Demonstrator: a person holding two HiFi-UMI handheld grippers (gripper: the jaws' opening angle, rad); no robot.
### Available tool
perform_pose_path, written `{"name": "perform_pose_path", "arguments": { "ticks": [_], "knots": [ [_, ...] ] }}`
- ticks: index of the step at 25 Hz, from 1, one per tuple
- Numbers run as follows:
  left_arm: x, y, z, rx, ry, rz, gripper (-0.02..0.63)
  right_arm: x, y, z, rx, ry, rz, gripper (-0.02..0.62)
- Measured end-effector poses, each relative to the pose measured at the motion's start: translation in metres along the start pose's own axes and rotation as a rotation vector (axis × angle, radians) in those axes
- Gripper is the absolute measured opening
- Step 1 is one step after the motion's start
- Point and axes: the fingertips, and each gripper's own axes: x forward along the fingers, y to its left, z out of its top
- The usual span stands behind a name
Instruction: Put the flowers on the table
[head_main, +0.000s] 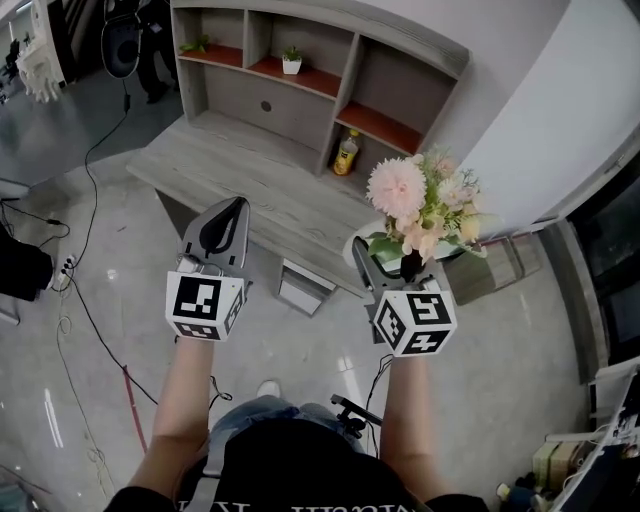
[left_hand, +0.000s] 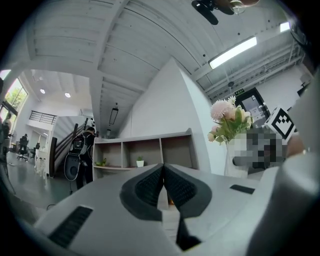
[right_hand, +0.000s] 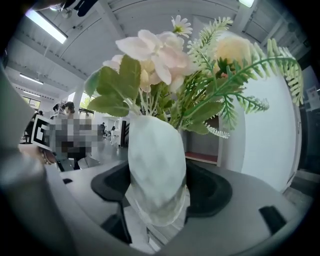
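Observation:
My right gripper (head_main: 385, 255) is shut on a white vase (right_hand: 156, 170) of flowers (head_main: 425, 205), pink and cream blooms with green fern leaves. The vase stands upright between the jaws, its sides pressed by both pads, and the blooms (right_hand: 165, 55) rise above it. My left gripper (head_main: 228, 215) is shut with nothing in it; its black pads meet in the left gripper view (left_hand: 163, 187). Both grippers hang in the air side by side, over the floor just short of the grey wooden table (head_main: 240, 180). In the left gripper view the flowers (left_hand: 227, 120) show at the right.
A shelf unit (head_main: 320, 70) stands at the table's back, with a small potted plant (head_main: 291, 61), a green sprig (head_main: 196, 45) and a yellow bottle (head_main: 346, 153) on it. A grey box (head_main: 303, 287) sits under the table. Cables (head_main: 90, 300) lie on the glossy floor at left.

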Motion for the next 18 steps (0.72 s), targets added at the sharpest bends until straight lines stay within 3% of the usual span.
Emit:
{"name": "perform_pose_path", "arguments": {
  "ticks": [9,18],
  "knots": [
    [0.022,0.006,-0.026,0.0,0.043,-0.026,0.011,0.033,0.0,-0.02,0.018,0.021,0.013,0.348],
    [0.067,0.034,-0.062,-0.038,0.083,-0.025,0.011,0.105,-0.011,-0.042,0.029,0.041,0.022,0.348]
  ]
}}
